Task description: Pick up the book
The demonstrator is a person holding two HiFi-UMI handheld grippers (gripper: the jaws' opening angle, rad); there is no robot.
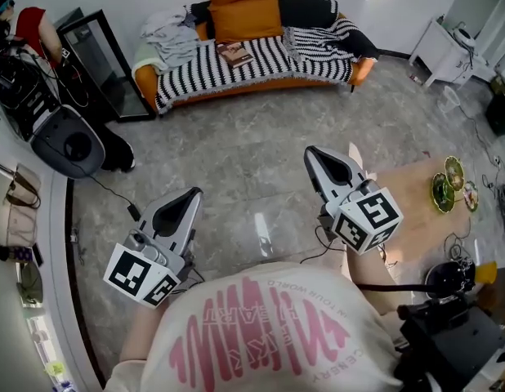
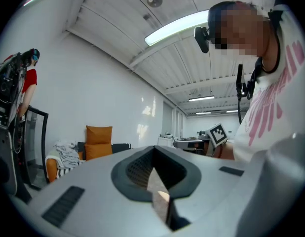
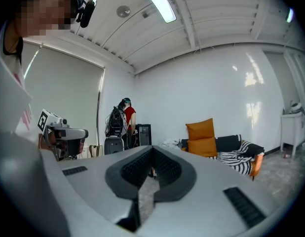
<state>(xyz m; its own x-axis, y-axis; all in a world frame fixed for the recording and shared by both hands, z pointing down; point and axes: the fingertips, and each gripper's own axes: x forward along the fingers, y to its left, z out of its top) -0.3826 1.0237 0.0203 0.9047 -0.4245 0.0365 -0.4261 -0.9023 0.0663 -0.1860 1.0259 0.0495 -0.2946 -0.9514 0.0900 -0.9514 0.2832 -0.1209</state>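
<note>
The book [image 1: 234, 53] is lying flat on the striped sofa [image 1: 195, 76] at twelve o'clock in the head view, just below the orange cushions [image 1: 244, 15] and well apart from both tools. The left gripper [image 1: 191, 194] at seven o'clock and the right gripper [image 1: 315, 157] at four o'clock are pointing level toward it, jaws clenched on nothing. That is probably because the person is standing across the stone floor [image 1: 261, 162] and needing to approach first.

The book [image 1: 234, 53], seemingly brown-covered, lies flat on the striped sofa throw [image 1: 261, 65], just before the orange cushion [image 1: 246, 16].
</note>
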